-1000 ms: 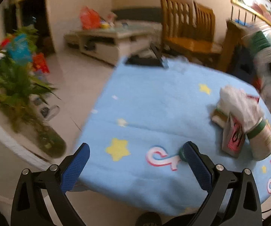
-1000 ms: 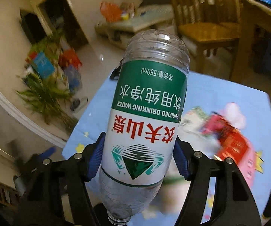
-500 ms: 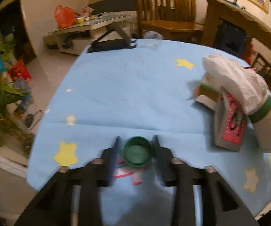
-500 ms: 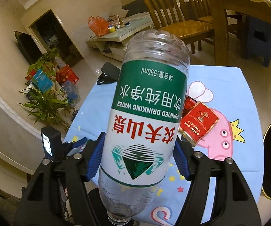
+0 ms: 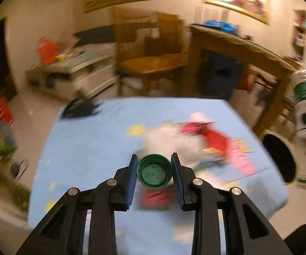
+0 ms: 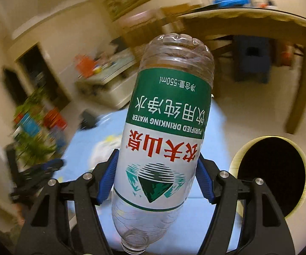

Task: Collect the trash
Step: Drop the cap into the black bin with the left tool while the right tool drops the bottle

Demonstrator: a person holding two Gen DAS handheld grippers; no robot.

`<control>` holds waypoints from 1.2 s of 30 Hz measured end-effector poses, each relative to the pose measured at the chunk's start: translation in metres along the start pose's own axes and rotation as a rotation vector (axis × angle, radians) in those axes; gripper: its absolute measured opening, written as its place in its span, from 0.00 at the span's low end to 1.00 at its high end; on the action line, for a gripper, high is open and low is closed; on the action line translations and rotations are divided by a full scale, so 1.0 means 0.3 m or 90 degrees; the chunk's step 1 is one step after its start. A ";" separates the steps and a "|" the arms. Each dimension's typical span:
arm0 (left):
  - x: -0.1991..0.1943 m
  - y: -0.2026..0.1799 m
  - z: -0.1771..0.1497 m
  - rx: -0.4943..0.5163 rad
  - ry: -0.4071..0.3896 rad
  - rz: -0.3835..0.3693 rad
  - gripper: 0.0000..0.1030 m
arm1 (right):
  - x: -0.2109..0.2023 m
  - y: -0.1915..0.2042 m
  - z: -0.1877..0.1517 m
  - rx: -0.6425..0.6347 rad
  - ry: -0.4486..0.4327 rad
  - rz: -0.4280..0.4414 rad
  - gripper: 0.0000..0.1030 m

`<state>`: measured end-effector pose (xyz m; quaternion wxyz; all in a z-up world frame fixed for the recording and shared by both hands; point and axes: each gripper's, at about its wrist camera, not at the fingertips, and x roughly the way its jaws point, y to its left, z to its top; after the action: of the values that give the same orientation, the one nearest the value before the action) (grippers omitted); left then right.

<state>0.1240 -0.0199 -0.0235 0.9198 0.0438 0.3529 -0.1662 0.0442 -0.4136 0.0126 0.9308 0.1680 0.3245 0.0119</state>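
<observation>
Already both tongs are loaded: left tongs pinch the green cap, right tongs clamp the empty bottle. Nothing is binned; the bin gapes right, and blurred wrappers lie farther on the table.

A small green bottle cap is facing the camera with its hollow underside showing, pinched between blue pads above the near edge of a blue tablecloth. An empty clear water bottle with a green and white label is pointing base-forward, uncapped neck toward the camera, clamped at its label
</observation>
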 end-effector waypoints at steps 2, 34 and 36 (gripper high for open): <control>0.018 -0.188 0.050 0.057 -0.003 -0.040 0.29 | -0.018 -0.149 -0.013 0.042 -0.021 -0.056 0.64; 0.349 -1.134 0.021 0.290 0.040 -0.076 0.79 | 0.156 -0.761 -0.115 0.153 -0.001 -0.212 0.65; 0.327 -1.100 0.021 0.280 0.037 -0.076 0.79 | 0.205 -0.720 -0.115 0.135 0.020 -0.227 0.65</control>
<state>0.0850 -0.3587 -0.0719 0.8661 0.2272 0.3363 -0.2919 0.0531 -0.5989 -0.1188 0.8901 0.2047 0.3630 -0.1845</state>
